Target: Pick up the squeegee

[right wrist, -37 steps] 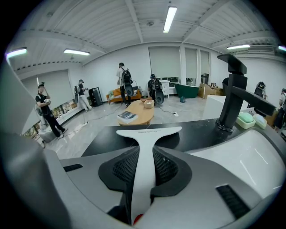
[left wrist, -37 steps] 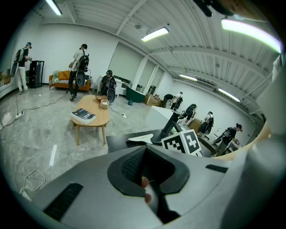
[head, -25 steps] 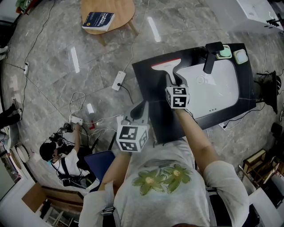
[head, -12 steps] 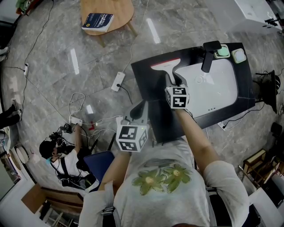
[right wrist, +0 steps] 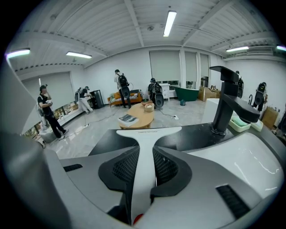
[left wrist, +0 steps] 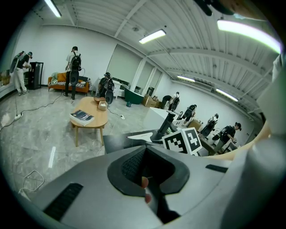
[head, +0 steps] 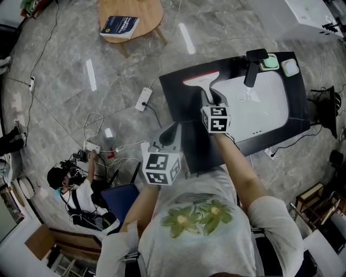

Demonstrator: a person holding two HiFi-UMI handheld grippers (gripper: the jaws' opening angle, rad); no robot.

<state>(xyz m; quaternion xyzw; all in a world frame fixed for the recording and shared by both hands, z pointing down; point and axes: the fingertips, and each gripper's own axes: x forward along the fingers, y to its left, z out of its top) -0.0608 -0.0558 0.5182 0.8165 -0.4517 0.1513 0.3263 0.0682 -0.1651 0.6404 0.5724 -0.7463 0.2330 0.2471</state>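
Right gripper [head: 214, 100] clamped on the squeegee [head: 203, 81], left gripper [head: 170, 133] empty.
In the right gripper view both dark pads press the white handle from either side, and the wide blade points away over the black counter [head: 178, 89], just left of the white sink [head: 265, 108] and its black faucet [head: 253, 67]; I cannot tell whether the blade rests on the counter or hangs just above it. A thin line of print runs along the blade's far edge, too small to read. The left gripper hangs off the counter's near left corner, jaws slightly apart with nothing between them. Each gripper's cube bears black-and-white square markers. A blue book [head: 120, 25] lies on a round wooden table [head: 148, 13] well beyond; its cover lettering is unreadable.
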